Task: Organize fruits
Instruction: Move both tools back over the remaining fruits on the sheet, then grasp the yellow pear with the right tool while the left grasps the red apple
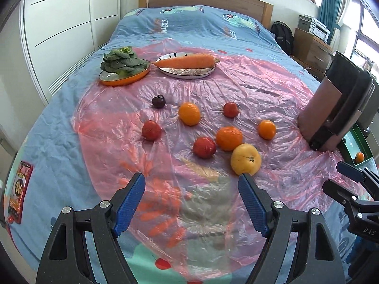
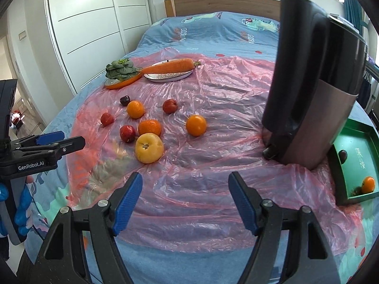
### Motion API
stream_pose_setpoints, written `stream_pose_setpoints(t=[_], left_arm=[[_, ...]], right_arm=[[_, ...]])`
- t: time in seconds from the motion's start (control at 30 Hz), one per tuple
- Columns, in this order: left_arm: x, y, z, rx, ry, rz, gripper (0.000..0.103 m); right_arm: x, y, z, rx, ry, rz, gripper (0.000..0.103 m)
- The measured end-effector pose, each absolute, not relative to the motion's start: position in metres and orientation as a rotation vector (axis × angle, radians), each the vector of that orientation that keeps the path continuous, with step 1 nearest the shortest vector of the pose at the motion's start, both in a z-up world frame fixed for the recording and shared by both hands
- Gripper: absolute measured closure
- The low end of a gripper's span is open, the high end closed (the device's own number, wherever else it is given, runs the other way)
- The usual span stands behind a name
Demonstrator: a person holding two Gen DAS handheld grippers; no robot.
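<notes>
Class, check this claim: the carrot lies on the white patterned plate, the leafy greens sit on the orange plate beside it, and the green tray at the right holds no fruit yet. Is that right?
Not quite. The green tray already holds fruit: an orange and a dark plum, as the right wrist view shows. The carrot does lie on the white patterned plate, with the leafy greens on the orange plate beside it.

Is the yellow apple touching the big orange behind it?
Cannot tell. In the right wrist view the yellow apple overlaps the big orange with no visible gap; the left wrist view shows the same overlap.
</notes>
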State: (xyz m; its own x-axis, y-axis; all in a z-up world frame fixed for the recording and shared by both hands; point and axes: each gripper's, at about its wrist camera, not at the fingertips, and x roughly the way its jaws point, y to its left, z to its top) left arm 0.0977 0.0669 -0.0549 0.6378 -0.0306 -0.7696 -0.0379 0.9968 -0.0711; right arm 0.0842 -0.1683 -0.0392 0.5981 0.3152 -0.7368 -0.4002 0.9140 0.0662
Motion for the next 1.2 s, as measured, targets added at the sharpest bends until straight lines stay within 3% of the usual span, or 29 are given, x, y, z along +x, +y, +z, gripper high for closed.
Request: stream_pose_setpoints(t=[0.37,0.83,1.13,1.2], left_arm=[[0.143,0.061,-0.082,-0.04,0.934,-0.055,0.029],[0.197,0.059,-0.12,0.02,1.031,-0.108,0.039],[0.206,0.054,-0.132,0.037,1.048,-0.132,0.053],[0.206,0.054,-0.133,0.038,1.049,-0.139,0.059]], right_arm=[[0.12,-0.113,-0.073,-0.19,0.871,0.535,0.0],[0.156,-0.074,-0.106,-0.325,0.911,0.61,0.0],[0.169,-0.066,-0.118,-0.323,0.938,0.634,0.0],[0.171,-0.064,-0.121,-0.32,0.945,0.642,0.008]])
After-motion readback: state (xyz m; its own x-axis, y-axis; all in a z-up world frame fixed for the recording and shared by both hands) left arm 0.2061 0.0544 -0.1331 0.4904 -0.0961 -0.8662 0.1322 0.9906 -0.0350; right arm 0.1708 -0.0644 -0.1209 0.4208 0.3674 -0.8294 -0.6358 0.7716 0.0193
